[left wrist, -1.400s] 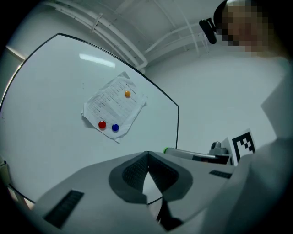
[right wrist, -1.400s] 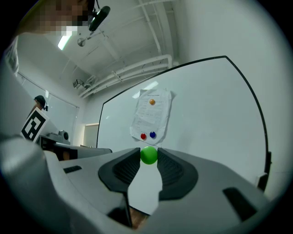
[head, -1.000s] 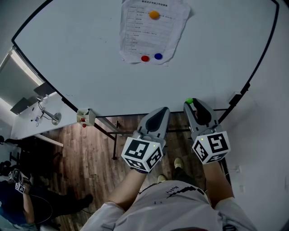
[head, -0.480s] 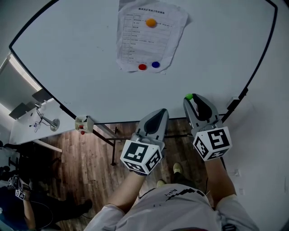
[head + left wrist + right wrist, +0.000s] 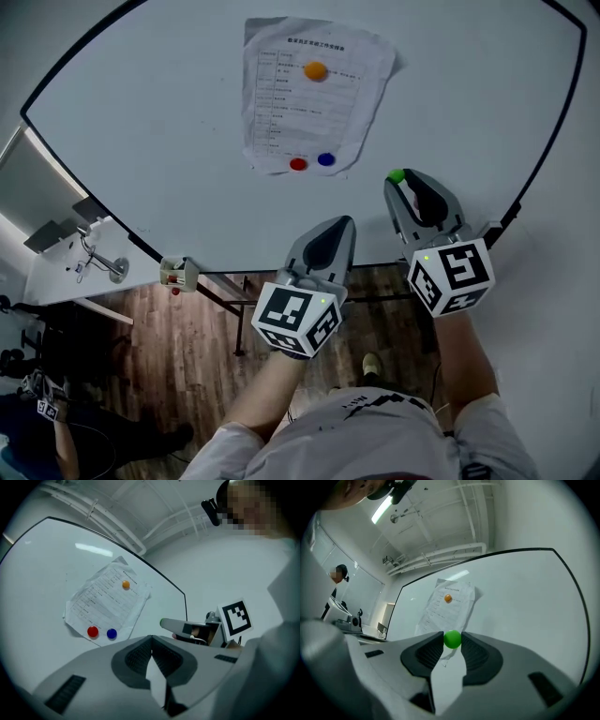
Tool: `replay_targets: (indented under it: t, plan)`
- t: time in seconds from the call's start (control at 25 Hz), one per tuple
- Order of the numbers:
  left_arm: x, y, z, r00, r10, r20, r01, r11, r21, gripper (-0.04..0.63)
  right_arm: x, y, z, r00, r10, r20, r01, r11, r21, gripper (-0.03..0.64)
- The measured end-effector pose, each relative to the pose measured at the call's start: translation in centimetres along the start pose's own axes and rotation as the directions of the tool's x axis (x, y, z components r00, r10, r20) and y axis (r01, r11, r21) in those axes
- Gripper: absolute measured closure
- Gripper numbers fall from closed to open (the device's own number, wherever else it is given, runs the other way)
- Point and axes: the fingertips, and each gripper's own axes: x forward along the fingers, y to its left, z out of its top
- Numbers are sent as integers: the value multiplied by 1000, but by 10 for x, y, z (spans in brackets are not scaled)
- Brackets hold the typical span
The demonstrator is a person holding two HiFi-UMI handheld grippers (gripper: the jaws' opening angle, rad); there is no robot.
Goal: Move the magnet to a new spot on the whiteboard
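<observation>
**Friend:** Where is the magnet right now?

**Me:** The green magnet (image 5: 452, 639) sits between the tips of my right gripper (image 5: 398, 180). The two jaws pinch it, one on each side. It is in front of the whiteboard (image 5: 169, 112), low down and to the right of the paper sheet (image 5: 314, 108). I cannot tell if it touches the board.

**Friend:** And your other tongs?

**Me:** My left gripper (image 5: 151, 637) is closed up tight with nothing in it. It hangs lower, near the board's bottom edge.

**Friend:** Is the magnet hard to hold?

**Me:** I think it is small, hard and very light. It looks round and smooth, so it could pop out if I squeeze off to one side. The best place to hold it is across its middle, the way the jaws sit now.

**Friend:** Will it break?

**Me:** I don't think so. But I think it will pull itself onto the board when it gets close. I should open the jaws only when it sits flat.

**Friend:** Where can it go?

**Me:** Any bare white spot. The orange magnet (image 5: 316, 70), red magnet (image 5: 298, 164) and blue magnet (image 5: 325, 159) hold the paper, so I stay away from those.
</observation>
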Motion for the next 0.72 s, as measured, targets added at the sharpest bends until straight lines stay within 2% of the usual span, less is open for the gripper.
replay_targets:
  t: [0.44, 0.72]
  plan:
    - [44, 8, 45, 998, -11, 57, 9, 999, 47, 584, 48, -27, 54, 998, -3, 62, 7, 997, -71, 492]
    - [57, 11, 54, 998, -21, 63, 17, 998, 63, 584, 77, -42, 74, 996, -32, 80, 42, 991, -126, 492]
